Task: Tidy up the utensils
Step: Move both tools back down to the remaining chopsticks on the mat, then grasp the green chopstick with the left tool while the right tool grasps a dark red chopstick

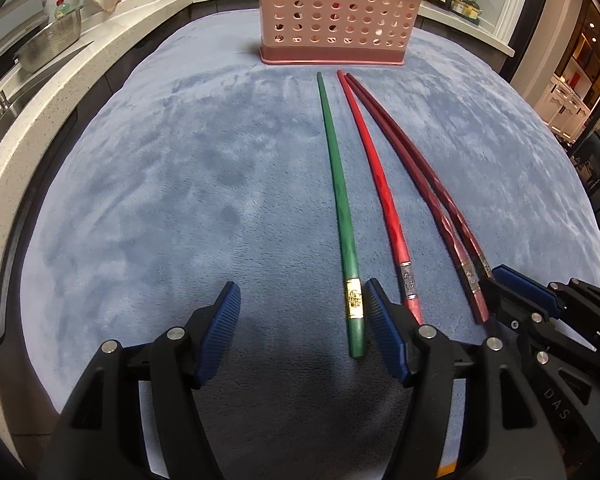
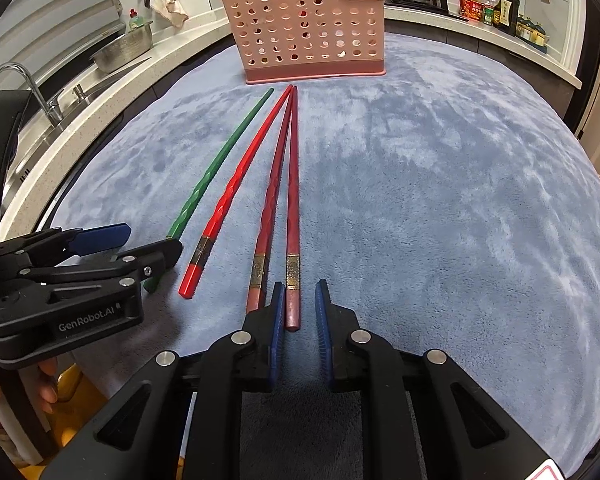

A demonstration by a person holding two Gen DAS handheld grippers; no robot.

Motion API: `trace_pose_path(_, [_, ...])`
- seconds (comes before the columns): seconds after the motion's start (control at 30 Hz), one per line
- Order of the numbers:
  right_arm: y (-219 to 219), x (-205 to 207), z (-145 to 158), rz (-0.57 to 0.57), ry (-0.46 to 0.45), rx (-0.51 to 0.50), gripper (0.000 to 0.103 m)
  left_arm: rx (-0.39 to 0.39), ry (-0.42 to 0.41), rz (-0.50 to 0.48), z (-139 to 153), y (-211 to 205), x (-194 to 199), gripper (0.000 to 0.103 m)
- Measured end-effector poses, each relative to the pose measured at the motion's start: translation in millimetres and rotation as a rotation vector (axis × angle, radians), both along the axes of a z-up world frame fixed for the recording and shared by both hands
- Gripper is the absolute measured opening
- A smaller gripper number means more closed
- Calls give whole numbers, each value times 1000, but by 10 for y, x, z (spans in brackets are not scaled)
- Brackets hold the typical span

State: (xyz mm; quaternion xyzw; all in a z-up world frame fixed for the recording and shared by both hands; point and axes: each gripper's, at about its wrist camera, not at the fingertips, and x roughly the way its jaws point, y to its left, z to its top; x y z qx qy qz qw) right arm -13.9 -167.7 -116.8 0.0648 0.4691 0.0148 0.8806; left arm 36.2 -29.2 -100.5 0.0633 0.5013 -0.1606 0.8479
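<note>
The left claw [image 1: 300,312] gapes around the green chopstick [image 1: 338,208], untouching. The right claw [image 2: 300,308] has narrowed around a dark red chopstick [image 2: 293,208]; contact unclear.

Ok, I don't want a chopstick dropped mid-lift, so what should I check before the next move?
1. Rightmost dark red chopstick between the right gripper fingers: ok.
2. Right fingers pressing it: not ok, a gap shows on one side.
3. Green chopstick between the left gripper fingers: ok.
4. Left fingers closed on it: not ok, wide open.
5. Pink holder upright ahead: ok.
</note>
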Motion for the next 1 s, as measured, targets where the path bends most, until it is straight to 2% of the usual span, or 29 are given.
trace_pose_path(0.3, [-7, 17, -18, -3, -2, 11, 13, -24, -14, 5, -33, 9, -15, 62])
trace_pose_path(0.4, [-15, 22, -22, -3, -3, 16, 12, -12, -16, 2, -32, -12, -19, 63])
trace_pose_path(0.47, [-18, 23, -24, -3, -3, 16, 12, -11, -14, -5, -36, -27, -22, 68])
trace_pose_path(0.6, [-22, 19, -25, -4, -4, 18, 12, -1, -16, -12, -32, -43, -25, 67])
trace_pose_path(0.7, [-20, 12, -20, -6, -5, 22, 8, 4, -22, -10, -22, -36, -26, 58])
trace_pose_path(0.77, [-18, 12, -20, -5, -5, 21, 7, 4, -28, -11, -4, -27, -30, 45])
trace_pose_path(0.8, [-22, 11, -19, -5, -6, 22, 7, 1, -29, -17, 5, -26, -30, 42])
trace_pose_path(0.93, [-18, 7, -9, -7, -7, 26, 7, -19, -26, -49, 37, -39, -42, 12])
trace_pose_path(1.0, [-37, -5, 3, -10, -8, 35, 7, -22, -25, -67, 54, -58, -56, 8])
